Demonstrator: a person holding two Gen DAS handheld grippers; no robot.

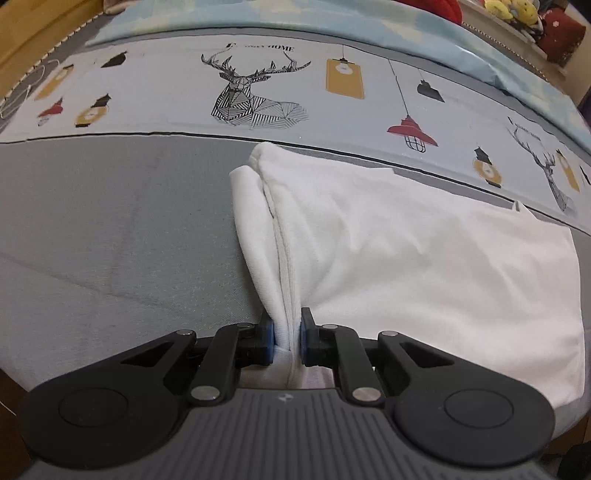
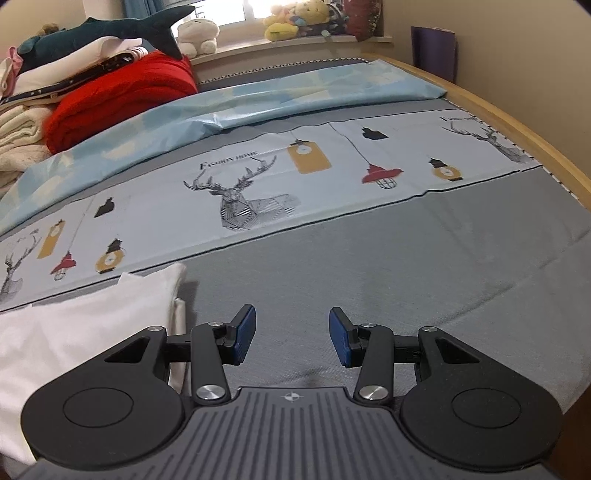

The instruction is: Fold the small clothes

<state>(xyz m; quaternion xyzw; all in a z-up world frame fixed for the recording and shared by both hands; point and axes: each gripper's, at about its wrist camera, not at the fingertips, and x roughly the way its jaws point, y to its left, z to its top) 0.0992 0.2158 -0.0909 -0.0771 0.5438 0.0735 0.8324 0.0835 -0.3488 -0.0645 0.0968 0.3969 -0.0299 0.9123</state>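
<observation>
Left gripper: its blue pads are pressing together on a bunched hem of the white garment; several layers of cloth are passing between them.

Right gripper: its fingers are standing spread apart with nothing between the pads; only the grey bed sheet is lying ahead of it.

Garment position: the white garment is lying on the grey sheet, extending forward and to the right of the left gripper. Seen from the right gripper, it is lying to the left, just beside the left finger; whether it is touching that finger cannot be told.

Handling: the garment is looking light, soft and limp. It is likely to be sagging and sliding wherever it is unsupported, and it is not fragile. Thin knit may be slipping from a shallow pinch.

Hold points: the stitched hem or a corner is offering the firmest bite. The free edge nearest the right gripper is judged the matching point for a second hold.

Left wrist view only: the clamped fold, the seam running forward from the pads, and the garment's far edge reaching the printed deer panel.

Right wrist view only: the open right gripper, the stacked red blanket, the plush shark, and the wooden bed frame.
</observation>
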